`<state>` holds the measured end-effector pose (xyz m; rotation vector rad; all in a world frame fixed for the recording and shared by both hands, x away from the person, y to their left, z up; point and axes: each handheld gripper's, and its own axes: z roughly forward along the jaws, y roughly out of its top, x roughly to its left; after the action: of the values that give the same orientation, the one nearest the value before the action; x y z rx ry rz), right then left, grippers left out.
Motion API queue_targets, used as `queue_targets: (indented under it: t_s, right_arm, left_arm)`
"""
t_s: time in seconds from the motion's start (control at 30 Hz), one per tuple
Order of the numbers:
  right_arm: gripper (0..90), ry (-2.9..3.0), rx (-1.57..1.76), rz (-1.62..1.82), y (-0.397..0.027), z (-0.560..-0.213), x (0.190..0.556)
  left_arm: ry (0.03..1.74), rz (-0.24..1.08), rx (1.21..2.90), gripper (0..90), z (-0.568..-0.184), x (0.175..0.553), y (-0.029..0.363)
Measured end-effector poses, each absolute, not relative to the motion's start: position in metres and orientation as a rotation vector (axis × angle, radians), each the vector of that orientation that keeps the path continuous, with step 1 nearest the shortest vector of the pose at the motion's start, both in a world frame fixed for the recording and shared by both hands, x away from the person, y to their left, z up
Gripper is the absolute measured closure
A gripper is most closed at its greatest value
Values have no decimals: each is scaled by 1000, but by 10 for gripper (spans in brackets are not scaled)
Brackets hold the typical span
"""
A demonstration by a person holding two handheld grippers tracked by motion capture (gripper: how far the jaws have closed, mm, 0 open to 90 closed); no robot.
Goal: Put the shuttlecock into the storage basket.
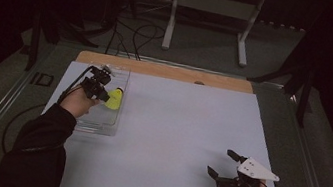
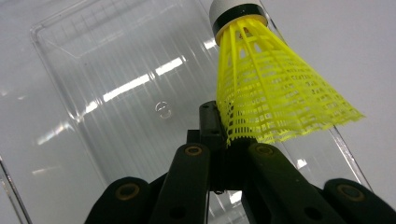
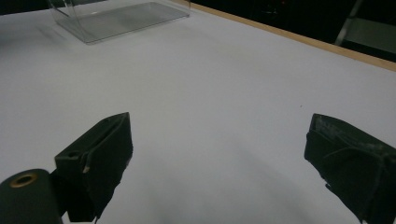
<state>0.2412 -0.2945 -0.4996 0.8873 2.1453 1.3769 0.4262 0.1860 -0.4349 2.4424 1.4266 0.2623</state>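
The left gripper (image 1: 103, 94) was clamped on the skirt rim of a yellow shuttlecock (image 2: 271, 88), holding it above a clear plastic tray (image 1: 98, 126) at the desk's (image 1: 175, 120) left side. In the left gripper view, the shuttlecock's long axis ran away from the jaws, its white cork tip with a black band pointing up and away and its flared skirt toward the gripper. The right gripper (image 1: 221, 165) hovered over the desk's near right corner, jaws spread wide and empty.
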Motion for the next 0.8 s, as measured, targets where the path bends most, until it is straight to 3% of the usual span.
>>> queue_targets:
  t_s: [0.8]
  right_arm:
    - [80, 2144, 888, 1376, -295, -500, 241]
  left_arm:
    - [1430, 186, 2511, 890, -455, 432, 183]
